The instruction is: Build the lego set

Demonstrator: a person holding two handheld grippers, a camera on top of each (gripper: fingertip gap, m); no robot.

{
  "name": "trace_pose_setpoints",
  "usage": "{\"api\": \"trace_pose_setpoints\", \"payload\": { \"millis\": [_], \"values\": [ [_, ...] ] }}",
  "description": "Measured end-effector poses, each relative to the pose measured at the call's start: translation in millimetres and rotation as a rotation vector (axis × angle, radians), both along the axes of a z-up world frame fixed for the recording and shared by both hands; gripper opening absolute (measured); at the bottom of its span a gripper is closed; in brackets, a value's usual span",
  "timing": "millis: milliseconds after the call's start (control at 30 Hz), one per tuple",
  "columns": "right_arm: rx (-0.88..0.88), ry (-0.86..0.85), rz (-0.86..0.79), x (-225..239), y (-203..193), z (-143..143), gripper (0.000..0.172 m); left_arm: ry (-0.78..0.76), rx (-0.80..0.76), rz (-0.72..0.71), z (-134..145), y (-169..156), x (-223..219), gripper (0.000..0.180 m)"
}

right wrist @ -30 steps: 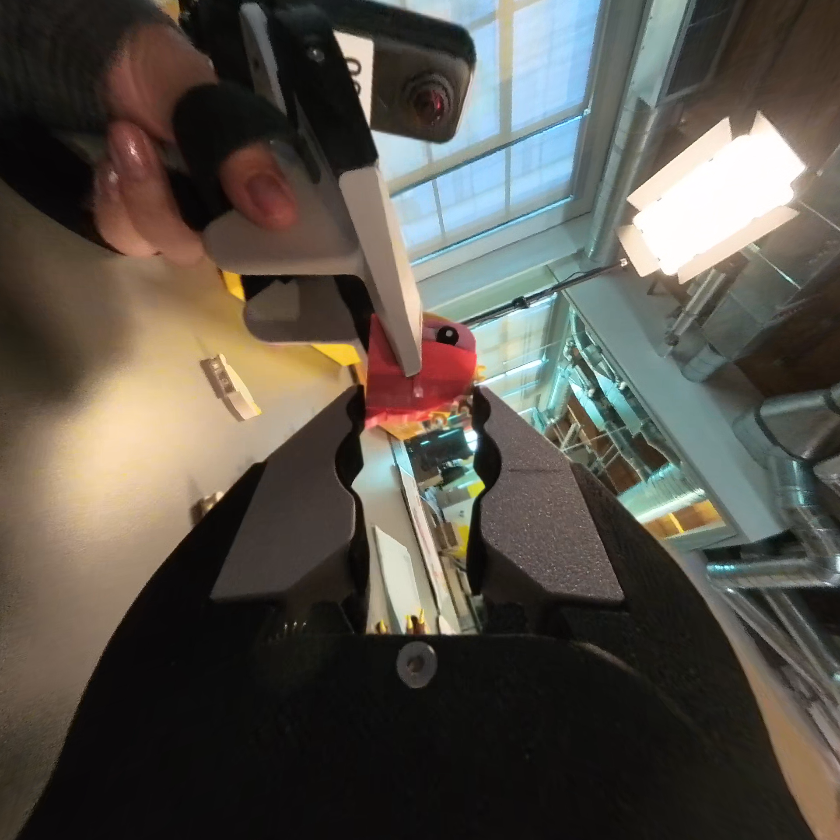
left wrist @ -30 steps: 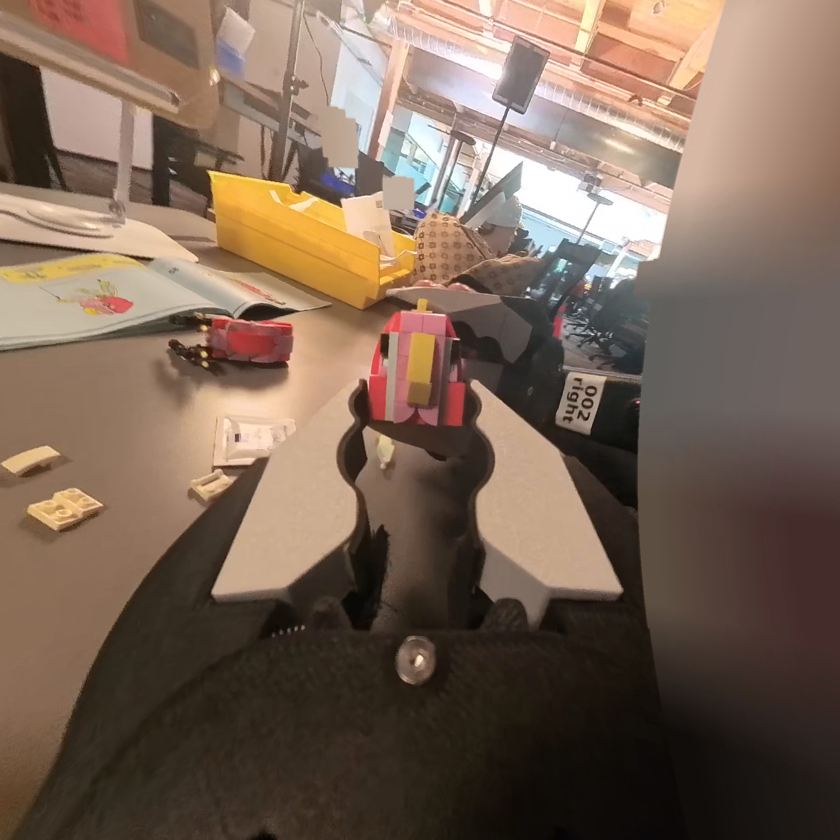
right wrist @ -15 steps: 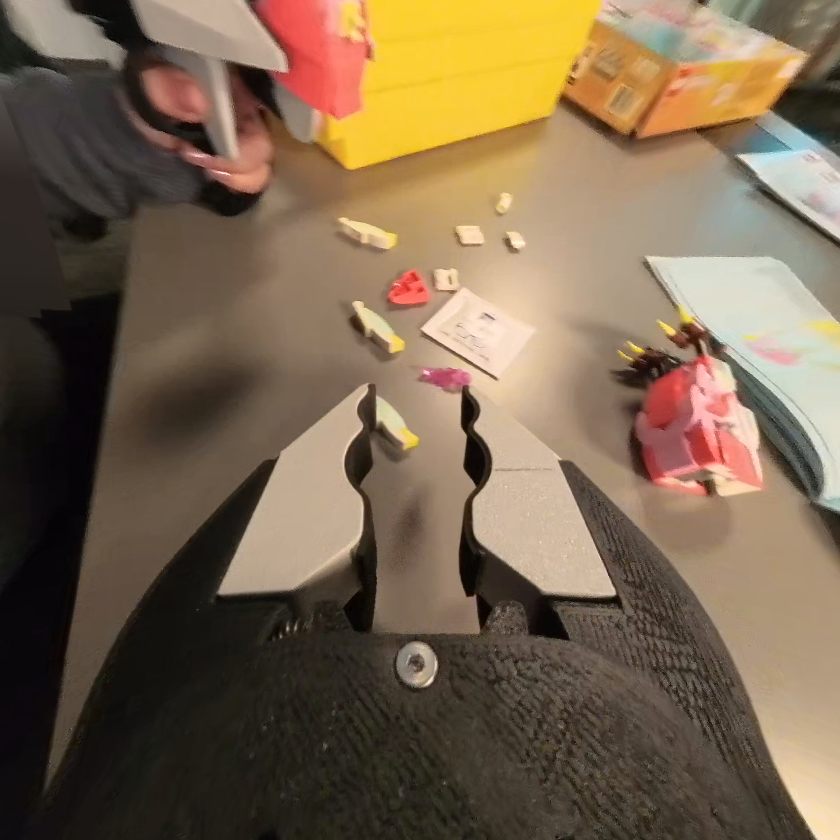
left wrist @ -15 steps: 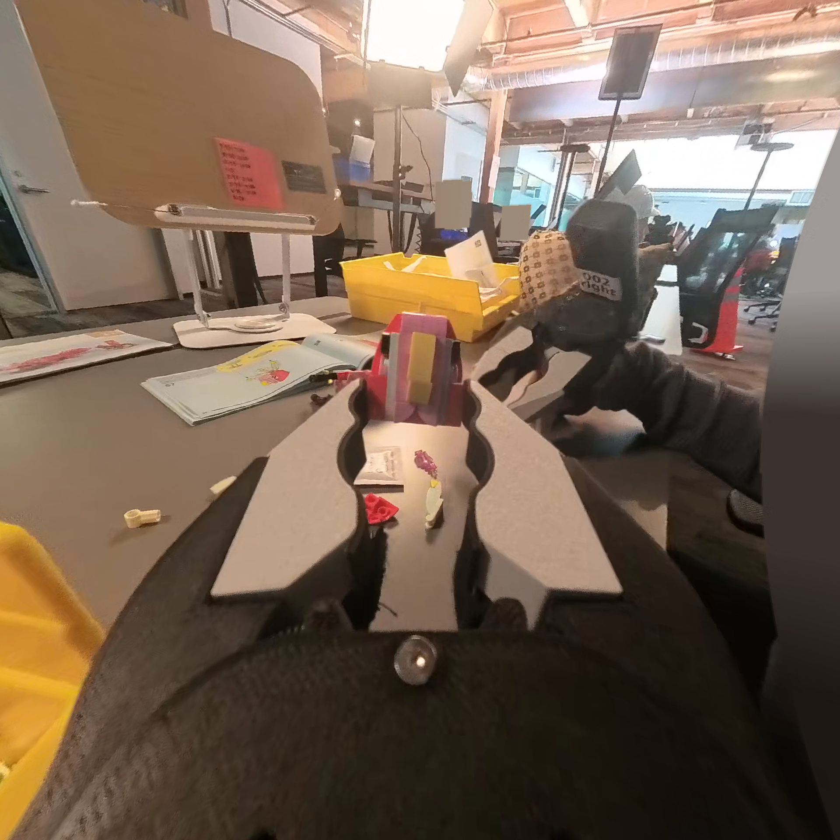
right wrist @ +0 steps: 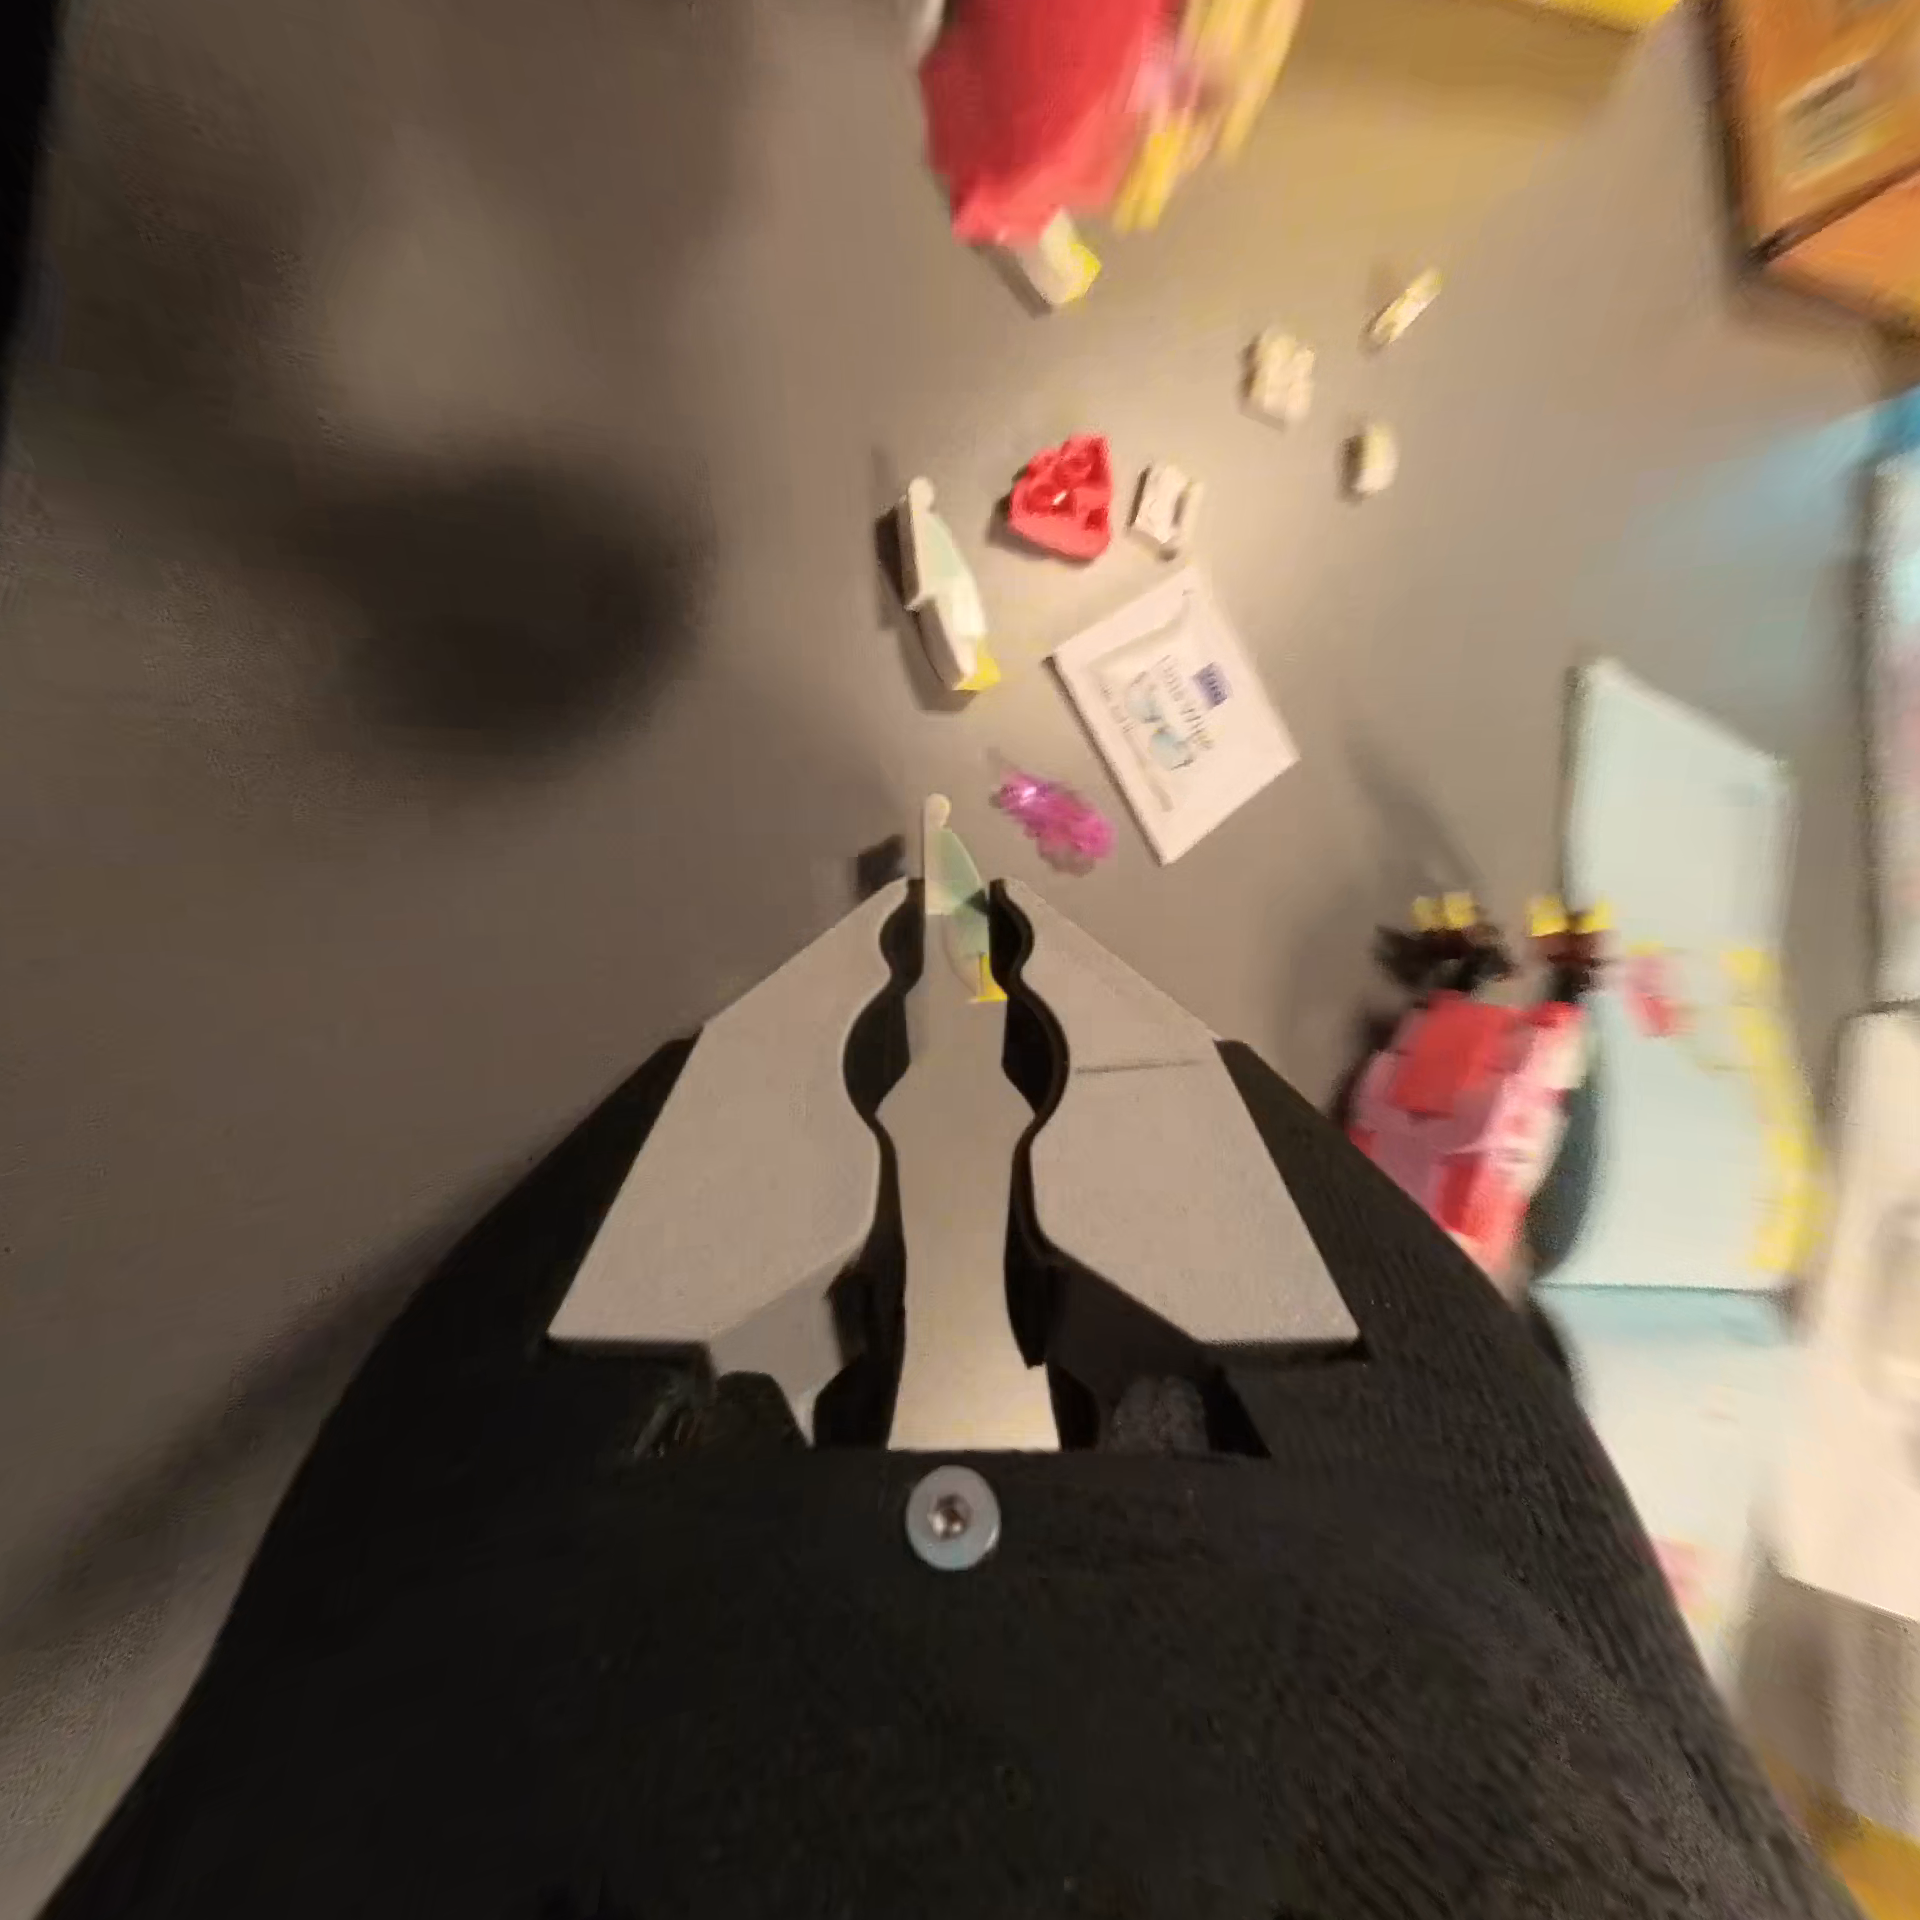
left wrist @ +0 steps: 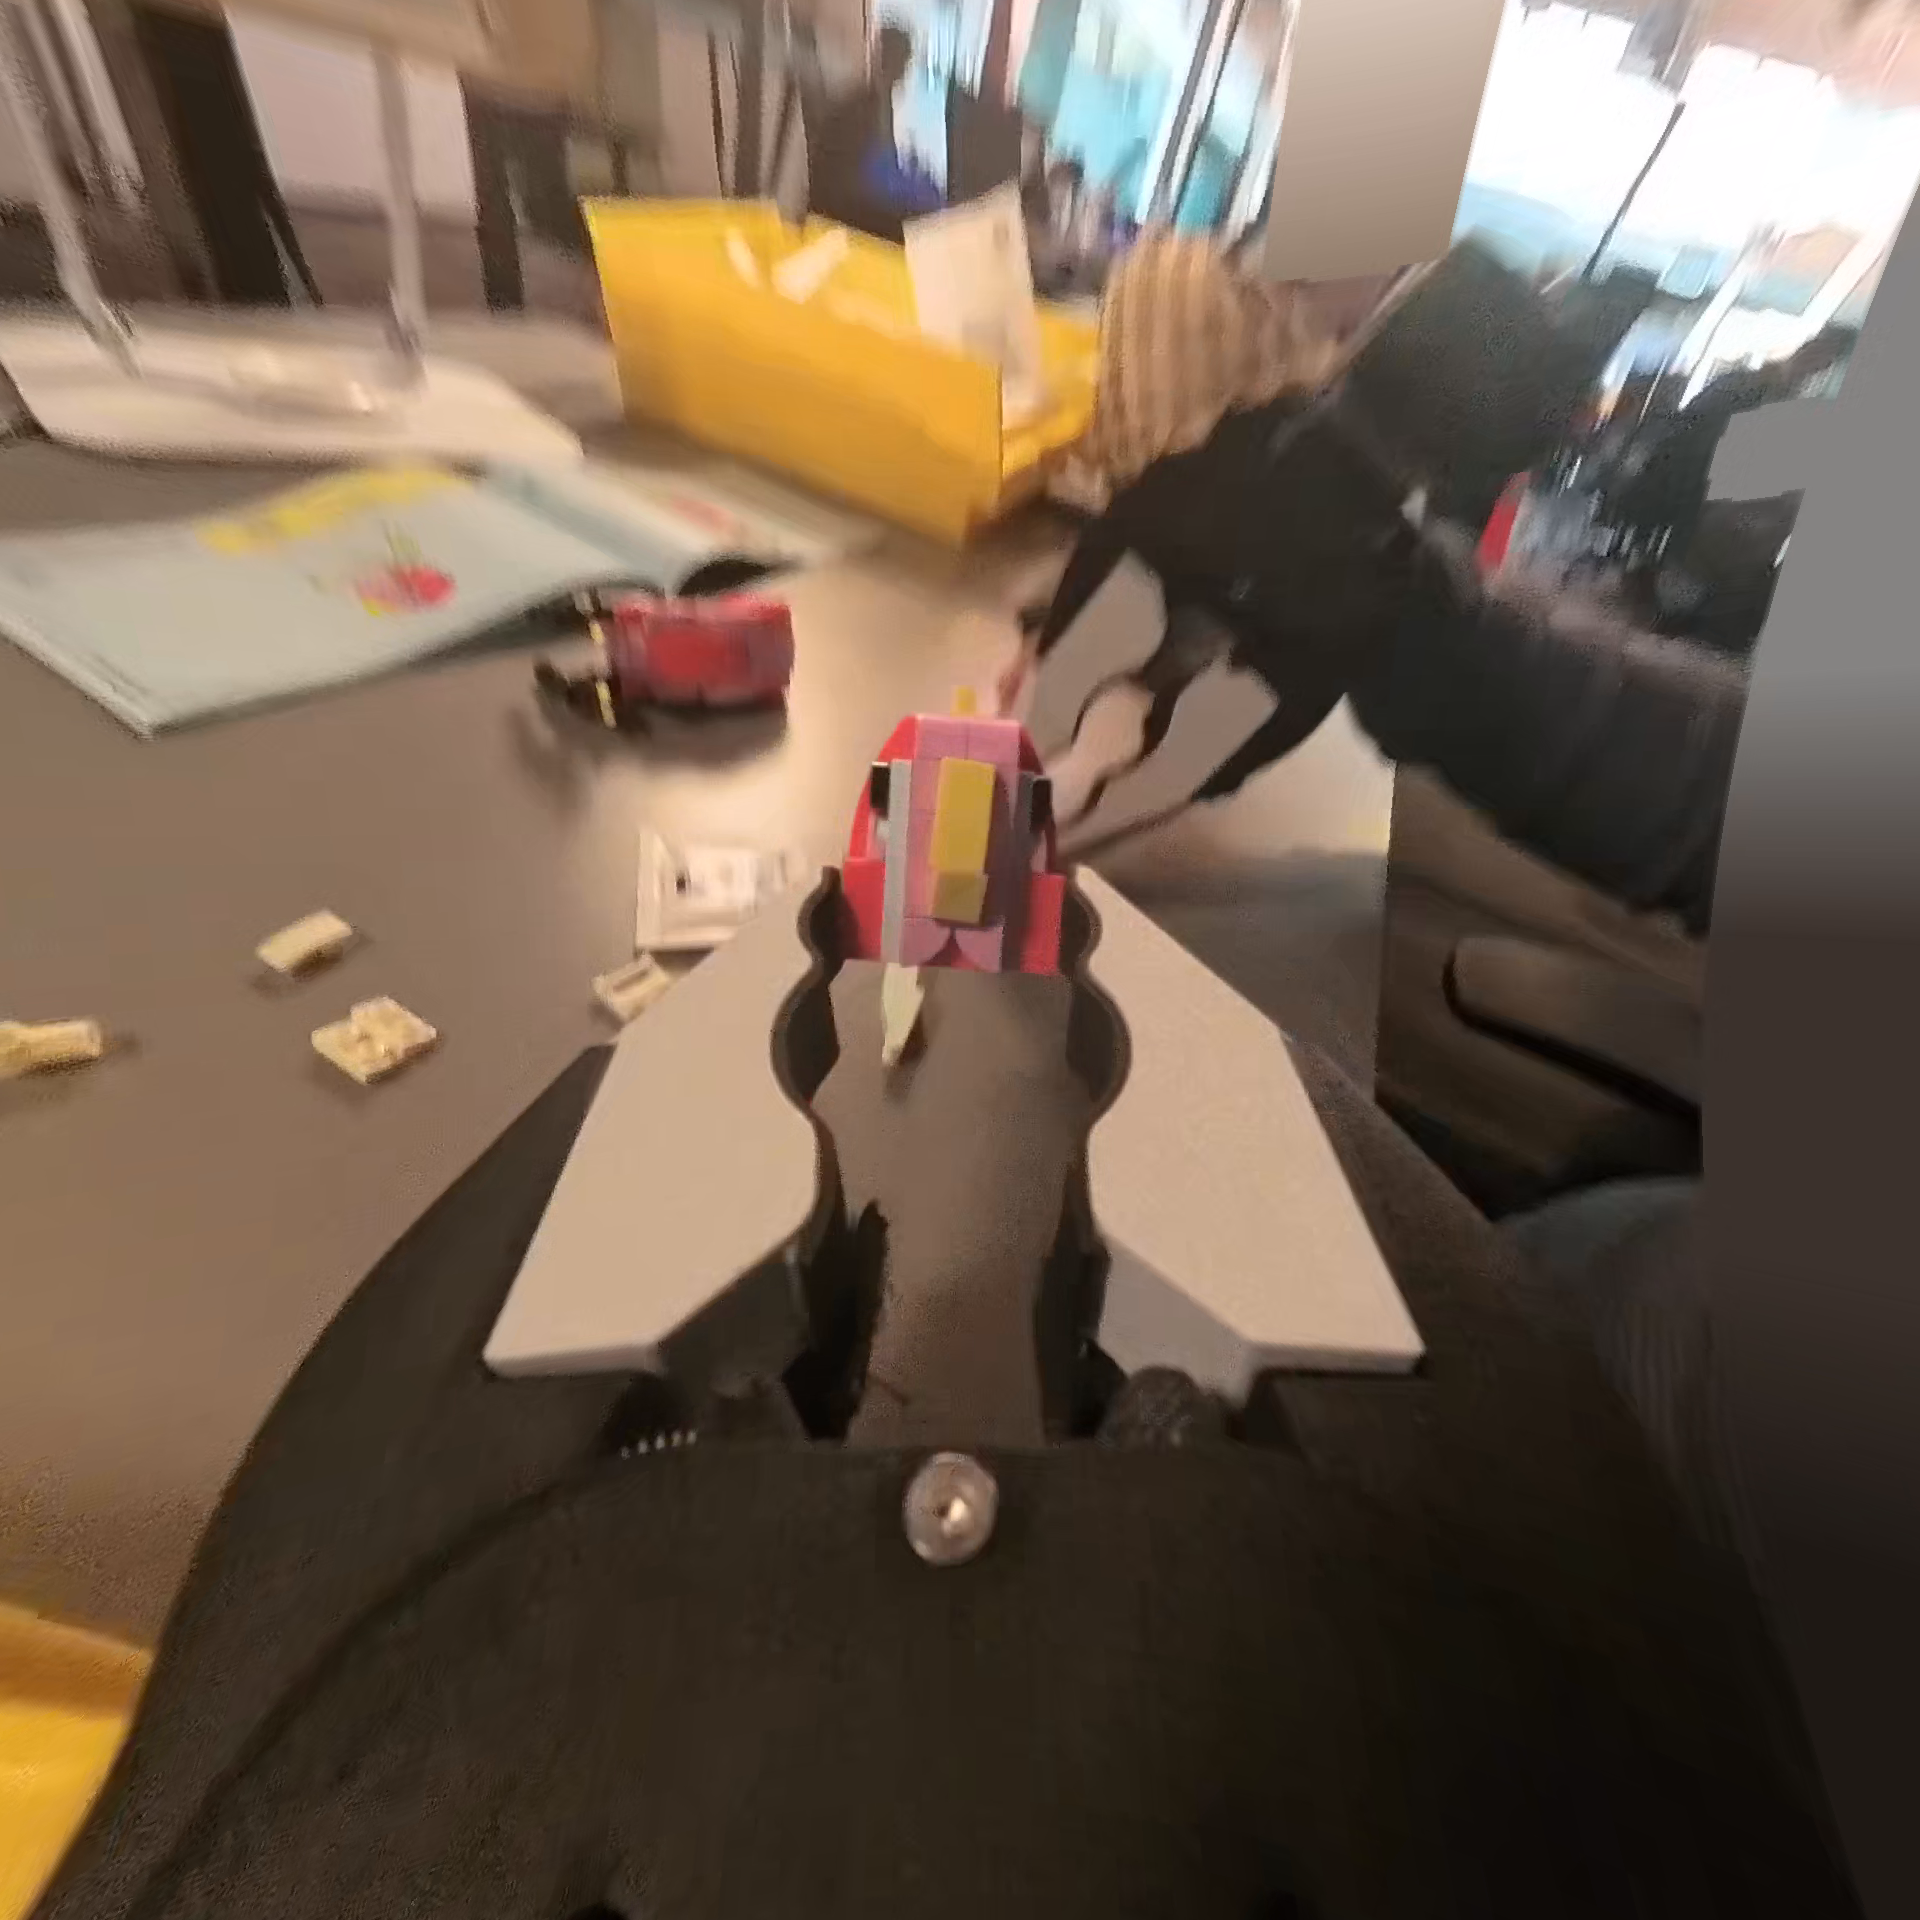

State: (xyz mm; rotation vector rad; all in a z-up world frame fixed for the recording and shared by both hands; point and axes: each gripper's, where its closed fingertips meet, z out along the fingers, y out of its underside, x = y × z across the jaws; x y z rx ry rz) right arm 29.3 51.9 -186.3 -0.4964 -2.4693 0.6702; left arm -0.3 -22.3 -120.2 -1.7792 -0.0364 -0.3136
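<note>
L tongs [left wrist: 954, 925]: closed on a brick-built model [left wrist: 956, 842], red and pink w/ a yellow strip down its front. Both pads press its red sides; the model stands upright at the fingertips, held above the desk [left wrist: 312, 1195].

R tongs [right wrist: 956, 904]: nearly closed, gripping a small pale green-and-white wing-shaped piece [right wrist: 951, 883] w/ a yellow tip. The piece runs lengthwise between the fingertips; its white end sticks out past them. Frame is blurred, so contact of the left pad cannot be told for certain.

Items near R tongs, on the desk:
- Pink translucent piece [right wrist: 1051, 826], just beside the tips, to the right.
- White square packet [right wrist: 1174, 712], beyond the pink piece.
- Second wing-shaped piece [right wrist: 940, 587], farther ahead.
- Red piece [right wrist: 1062, 497], beside that.
- Small cream bricks [right wrist: 1283, 374], well apart.
- Red-pink brick assembly w/ dark claws [right wrist: 1455, 1091], at right, lying against a light blue booklet [right wrist: 1683, 987].

Left wrist view also shows: yellow bin [left wrist: 831, 374] at the far side of the desk, cream plates [left wrist: 374, 1039] at left. A dark-sleeved arm [left wrist: 1455, 623] reaches down at right.
</note>
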Motion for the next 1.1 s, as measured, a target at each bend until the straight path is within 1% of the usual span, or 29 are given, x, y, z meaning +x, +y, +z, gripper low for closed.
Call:
{"api": "trace_pose_setpoints", "payload": {
  "millis": [67, 133, 233, 333, 433, 533, 633, 700, 733, 800, 867, 933, 1033, 1100],
  "values": [
    [0.051, 0.155, 0.024, -2.7, -4.8, 16.2, 0.01, 0.07, -0.152, -0.04, -18.0, -1.3, 5.8, 0.04],
    [0.086, 0.3, 0.039, -3.6, -12.9, 30.2, 0.01, 0.169, -0.264, -0.086, -30.3, -3.2, 13.1, 0.041],
    [0.236, 0.474, 0.083, -1.7, -21.2, 32.6, 0.01, 0.286, -0.366, -0.163, -42.6, -4.6, 24.0, 0.041],
    [0.35, 0.565, 0.114, 2.7, -28.6, 28.7, 0.01, 0.306, -0.445, -0.244, -51.9, -6.0, 32.0, 0.041],
    [0.364, 0.61, 0.108, 5.6, -35.1, 28.3, 0.01, 0.302, -0.55, -0.319, -57.2, -12.0, 34.5, 0.041],
    [0.386, 0.666, 0.073, 2.6, -32.8, 27.1, 0.01, 0.374, -0.683, -0.351, -62.2, -17.6, 28.7, 0.041],
    [0.406, 0.72, 0.045, -0.6, -31.0, 25.3, 0.01, 0.416, -0.756, -0.381, -64.6, -16.0, 29.0, 0.041],
    [0.412, 0.742, 0.03, -1.8, -29.3, 23.3, 0.01, 0.42, -0.765, -0.387, -65.7, -13.5, 29.8, 0.042],
    [0.402, 0.75, 0.019, -2.1, -28.3, 22.5, 0.01, 0.423, -0.766, -0.376, -67.5, -12.9, 28.2, 0.046],
    [0.373, 0.773, -0.007, -1.9, -26.0, 24.3, 0.01, 0.427, -0.778, -0.362, -75.6, -15.9, 25.0, 0.064],
    [0.358, 0.801, -0.026, -1.0, -23.7, 29.8, 0.01, 0.412, -0.716, -0.349, -76.8, -13.6, 26.8, 0.079],
    [0.333, 0.814, -0.034, -0.2, -23.3, 33.0, 0.01, 0.384, -0.646, -0.333, -76.7, -10.3, 28.6, 0.085],
    [0.314, 0.834, -0.025, 1.7, -25.9, 36.4, 0.01, 0.365, -0.529, -0.336, -74.9, -3.8, 32.3, 0.074],
    [0.307, 0.842, -0.014, 3.3, -28.0, 37.7, 0.01, 0.37, -0.452, -0.326, -72.3, 2.2, 32.9, 0.063]
  ]
}}
